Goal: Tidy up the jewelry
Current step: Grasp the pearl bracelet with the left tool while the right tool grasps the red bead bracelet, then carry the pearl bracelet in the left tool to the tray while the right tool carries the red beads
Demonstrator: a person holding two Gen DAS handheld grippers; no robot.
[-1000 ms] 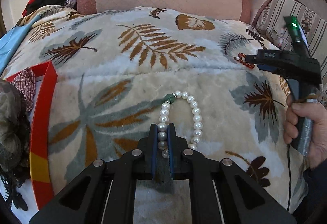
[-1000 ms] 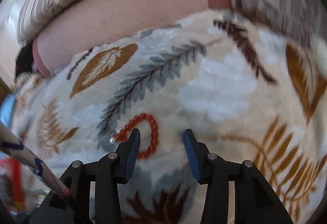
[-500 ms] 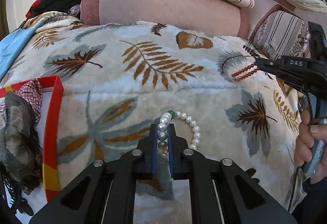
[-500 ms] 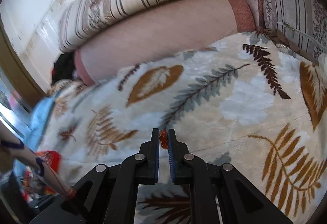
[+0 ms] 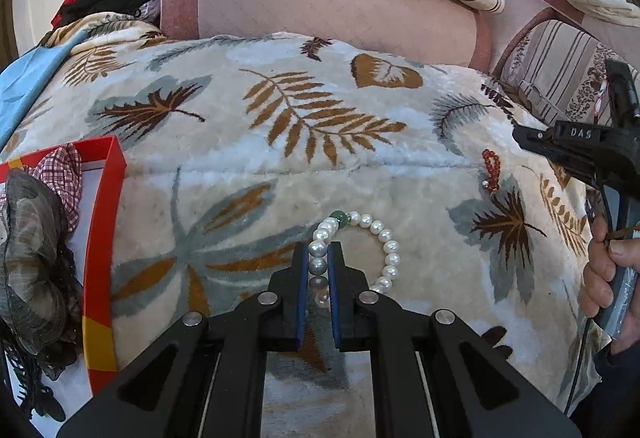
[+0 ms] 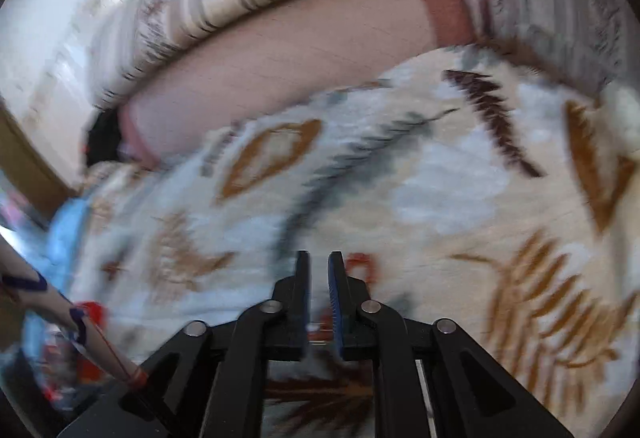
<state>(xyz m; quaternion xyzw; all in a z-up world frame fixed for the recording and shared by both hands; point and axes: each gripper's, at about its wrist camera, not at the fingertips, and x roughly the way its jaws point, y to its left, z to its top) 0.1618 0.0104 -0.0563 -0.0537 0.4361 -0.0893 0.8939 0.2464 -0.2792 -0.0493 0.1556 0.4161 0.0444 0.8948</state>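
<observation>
A white pearl bracelet [image 5: 376,238] with one green bead hangs from my left gripper [image 5: 319,258], which is shut on its pearls just above the leaf-print blanket [image 5: 280,142]. A red bead bracelet [image 5: 491,170] lies on the blanket below the tip of the right gripper [image 5: 524,136]. In the blurred right wrist view my right gripper [image 6: 319,270] has its jaws close together with nothing between them, and the red bracelet [image 6: 360,266] lies just right of the fingertips.
A red-rimmed box [image 5: 102,238] with checked cloth and dark hair ties sits at the left. Pink and striped sofa cushions [image 5: 320,6] rise behind the blanket. A blue cloth [image 5: 24,86] lies far left.
The red bracelet, pinched in my right gripper half a second ago, now lies on the blanket outside the jaws. My left gripper has lifted and pulled back with the pearls.
</observation>
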